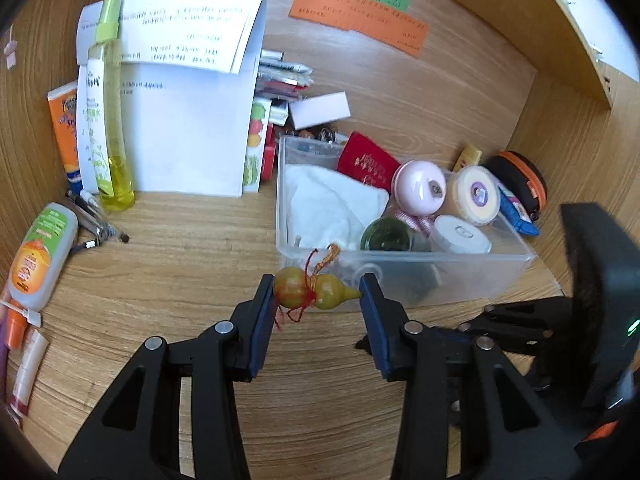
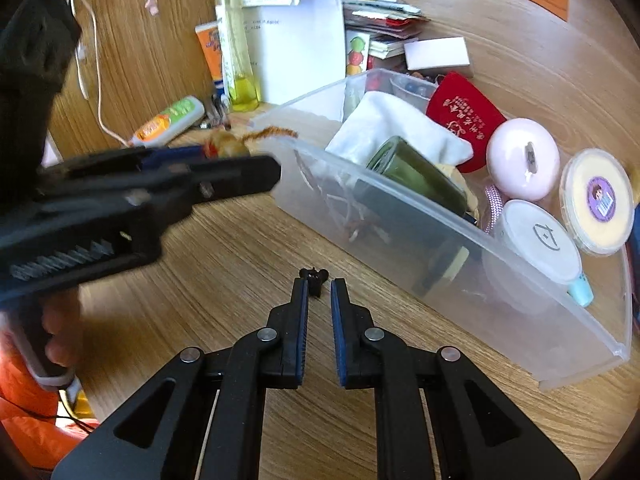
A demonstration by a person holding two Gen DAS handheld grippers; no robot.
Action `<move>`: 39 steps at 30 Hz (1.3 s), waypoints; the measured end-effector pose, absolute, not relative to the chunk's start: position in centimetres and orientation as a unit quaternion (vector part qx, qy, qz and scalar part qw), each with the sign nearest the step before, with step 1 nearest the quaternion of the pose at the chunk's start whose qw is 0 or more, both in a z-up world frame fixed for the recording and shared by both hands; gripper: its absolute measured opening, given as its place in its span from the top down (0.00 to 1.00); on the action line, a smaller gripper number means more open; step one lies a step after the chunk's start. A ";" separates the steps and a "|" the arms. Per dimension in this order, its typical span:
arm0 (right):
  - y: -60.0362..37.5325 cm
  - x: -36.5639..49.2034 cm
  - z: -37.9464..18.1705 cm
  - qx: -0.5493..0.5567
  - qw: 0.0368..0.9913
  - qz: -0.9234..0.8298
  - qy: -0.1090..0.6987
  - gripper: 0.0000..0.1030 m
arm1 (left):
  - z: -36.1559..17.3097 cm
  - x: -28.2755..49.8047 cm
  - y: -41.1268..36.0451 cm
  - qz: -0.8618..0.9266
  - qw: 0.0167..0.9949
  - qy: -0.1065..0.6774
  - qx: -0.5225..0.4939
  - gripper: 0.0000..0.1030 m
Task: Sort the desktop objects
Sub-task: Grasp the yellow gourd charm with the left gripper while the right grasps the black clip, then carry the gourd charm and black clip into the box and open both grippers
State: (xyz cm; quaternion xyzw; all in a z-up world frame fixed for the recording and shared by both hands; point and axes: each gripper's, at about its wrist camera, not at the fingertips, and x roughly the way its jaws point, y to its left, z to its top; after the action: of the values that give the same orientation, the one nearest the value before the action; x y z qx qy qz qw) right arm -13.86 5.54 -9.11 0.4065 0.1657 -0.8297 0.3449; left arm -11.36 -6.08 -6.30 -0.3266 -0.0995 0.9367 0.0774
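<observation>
the left claw [image 1: 318, 298] is clenched on a small yellow-green gourd [image 1: 310, 288] with red string at its waist, one pad at the fat end and the other at the tip. the gourd lies crosswise between the pads, off the wooden surface [image 1: 180, 264], just in front of the near wall of a clear plastic bin [image 1: 400, 276]. from the right wrist view the same claw reaches in from the left, the gourd [image 2: 224, 145] blurred at its tip near the bin's [image 2: 440, 256] corner.

the right claw [image 2: 319, 289] is clenched on a small black clip [image 2: 315, 278] that sticks out past the pads, low over the surface. whether the clip touches the wood i cannot tell. a hand [image 2: 60, 336] shows at the left edge, wrapped around the left claw's handle.

in the bin lie a white cloth [image 1: 332, 204], a dark green jar [image 1: 390, 234] on its side, a pink round case [image 1: 420, 188], a yellow tub [image 1: 476, 196] and a white lidded tub [image 1: 462, 236]. a red pouch [image 1: 370, 160] leans over the bin's far rim. beyond the bin stand white papers [image 1: 188, 120] with a tall yellow bottle [image 1: 110, 120] in front, and an orange tube [image 1: 64, 128] beside it. a grey bottle [image 1: 40, 256] with an orange label lies at the left, near some pens [image 1: 94, 220].
</observation>
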 end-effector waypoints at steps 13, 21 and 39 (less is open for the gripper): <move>3.4 -15.2 -10.4 0.417 0.352 -0.818 0.181 0.90 | -4.9 -11.7 -6.2 0.942 0.085 -0.096 -0.311 0.60; 4.1 -14.9 -9.6 0.399 0.359 -0.827 0.166 0.92 | -4.8 -12.2 -6.5 0.941 0.088 -0.102 -0.310 0.60; 9.9 -14.1 -3.6 0.327 0.331 -0.876 0.128 0.92 | -3.2 -13.7 -5.6 0.942 0.108 -0.102 -0.301 0.60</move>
State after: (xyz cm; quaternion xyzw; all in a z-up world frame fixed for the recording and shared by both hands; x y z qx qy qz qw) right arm -14.13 9.95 -3.55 0.3267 0.1284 -0.8759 0.3311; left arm -13.73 -5.62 -3.19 -0.3008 -0.1020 0.9421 0.1077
